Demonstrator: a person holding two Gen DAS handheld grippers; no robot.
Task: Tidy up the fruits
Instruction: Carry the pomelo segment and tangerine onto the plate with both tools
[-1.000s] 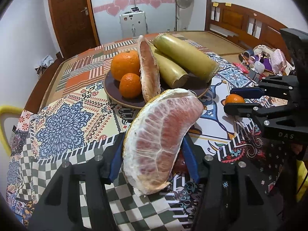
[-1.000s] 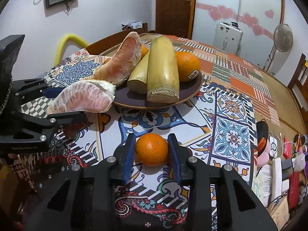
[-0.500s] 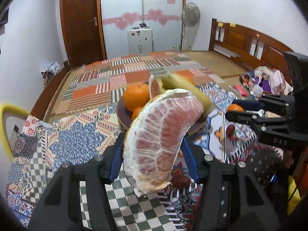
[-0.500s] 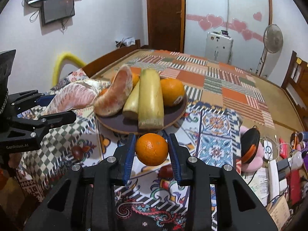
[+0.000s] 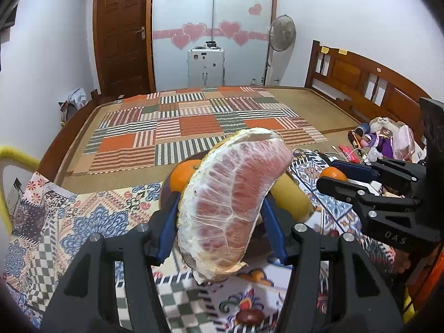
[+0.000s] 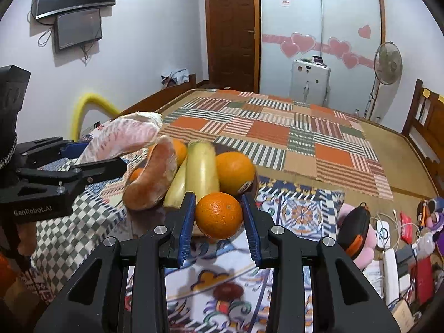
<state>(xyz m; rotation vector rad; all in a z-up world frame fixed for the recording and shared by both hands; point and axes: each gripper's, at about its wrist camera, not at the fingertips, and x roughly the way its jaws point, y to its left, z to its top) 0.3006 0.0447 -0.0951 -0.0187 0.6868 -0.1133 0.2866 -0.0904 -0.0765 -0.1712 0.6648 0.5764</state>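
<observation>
My left gripper is shut on a peeled pink pomelo wedge and holds it in the air above the patterned cloth. It also shows in the right wrist view. My right gripper is shut on a small orange, lifted above the cloth; that orange also shows in the left wrist view. Beyond both, a dark plate holds another pomelo wedge, two pale green stalks and oranges.
A small dark red fruit lies on the cloth below my right gripper, and also shows in the left wrist view. Clutter of cables, pouches and toys sits at the right. A wooden bed frame and patchwork mat lie behind.
Both grippers have risen and pulled back from the plate, each carrying its fruit. The plate now sits lower and farther off in both views.
</observation>
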